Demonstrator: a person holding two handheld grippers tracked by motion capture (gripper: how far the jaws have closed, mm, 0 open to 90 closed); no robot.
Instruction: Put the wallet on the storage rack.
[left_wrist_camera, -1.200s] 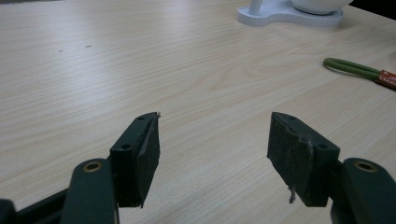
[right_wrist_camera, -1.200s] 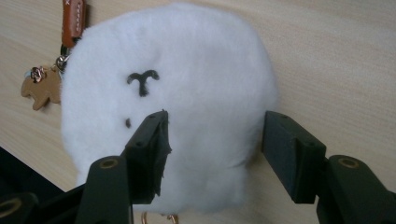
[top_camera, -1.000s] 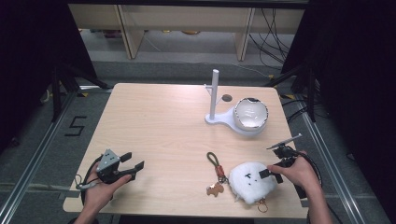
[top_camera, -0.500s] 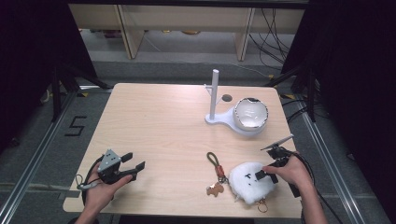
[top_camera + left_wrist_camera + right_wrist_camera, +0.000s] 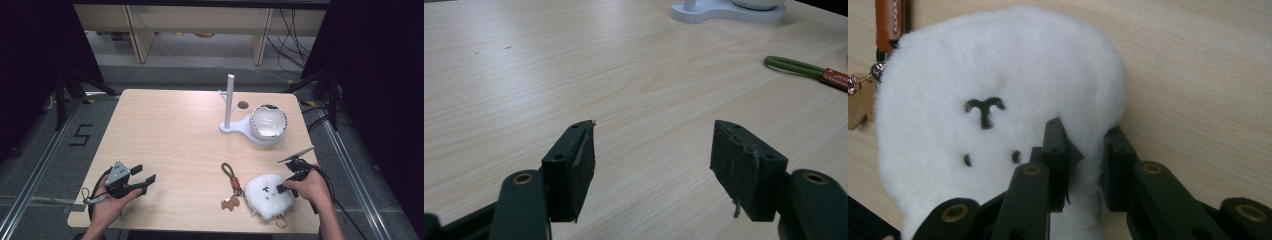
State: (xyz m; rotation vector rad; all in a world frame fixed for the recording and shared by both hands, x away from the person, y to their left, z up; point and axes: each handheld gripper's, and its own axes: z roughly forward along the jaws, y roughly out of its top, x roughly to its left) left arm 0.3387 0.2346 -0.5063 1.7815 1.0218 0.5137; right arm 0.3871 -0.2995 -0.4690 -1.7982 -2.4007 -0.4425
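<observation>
Beyond the pale wooden table, dark floor bears a taped 5.

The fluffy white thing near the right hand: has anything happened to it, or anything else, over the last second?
The right gripper has moved left onto the fluffy white pouch and pinched its edge between its jaws. The pouch itself has hardly shifted. The left gripper stayed open over bare table, and the keychain, white stand and bowl lie as before.
</observation>
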